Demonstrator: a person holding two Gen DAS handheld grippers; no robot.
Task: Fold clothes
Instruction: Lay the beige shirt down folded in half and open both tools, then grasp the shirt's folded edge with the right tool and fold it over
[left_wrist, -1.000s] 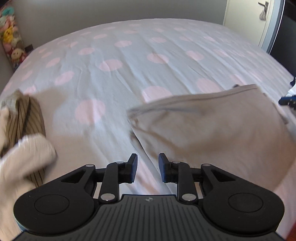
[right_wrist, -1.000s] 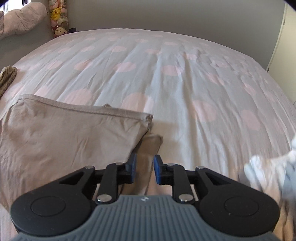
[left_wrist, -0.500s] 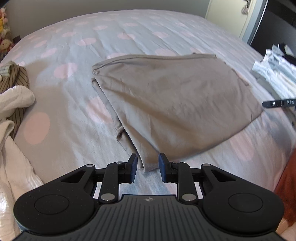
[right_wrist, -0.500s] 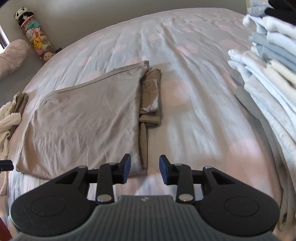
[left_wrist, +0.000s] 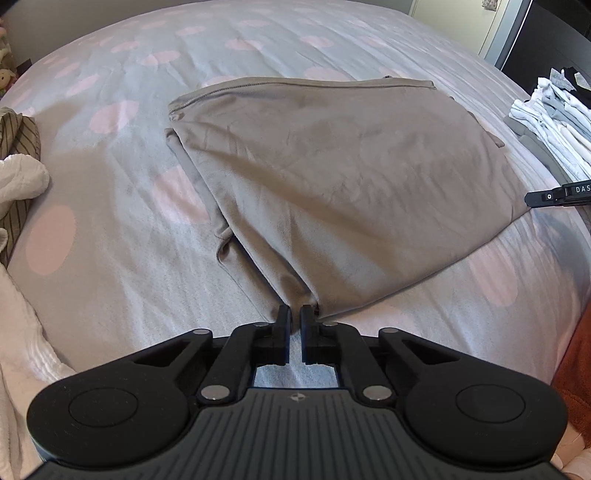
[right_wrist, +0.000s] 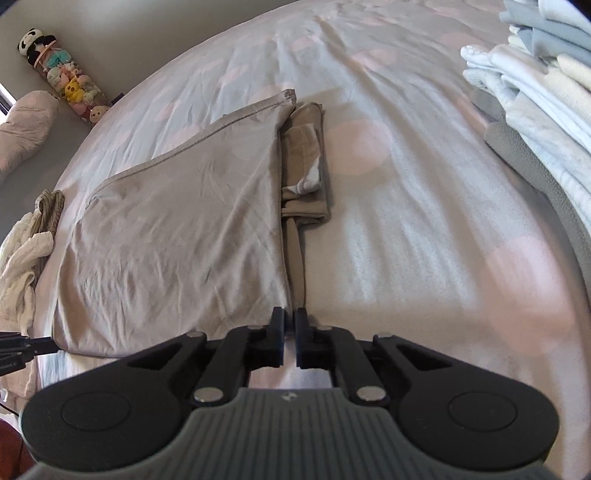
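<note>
A taupe garment (left_wrist: 332, 177), folded over, lies flat on the bed, with a folded sleeve (right_wrist: 306, 166) sticking out along its right side. My left gripper (left_wrist: 295, 314) is shut on the garment's near left corner, and creases in the cloth run toward its tips. My right gripper (right_wrist: 290, 317) is shut on the near right corner of the garment (right_wrist: 177, 229), where the narrow edge strip runs in between its fingers. Each gripper's tip also shows at the edge of the other view.
The bed has a grey sheet with pink dots (left_wrist: 110, 258). A stack of folded pale clothes (right_wrist: 535, 92) sits at the right. An unfolded pile of white and striped clothes (left_wrist: 18, 166) lies at the left. Plush toys (right_wrist: 62, 77) and a pillow (right_wrist: 26, 125) are far back.
Both grippers drew back from the garment's far side to its near corners and sank lower. Their jaws, apart half a second ago, have closed at those corners.
</note>
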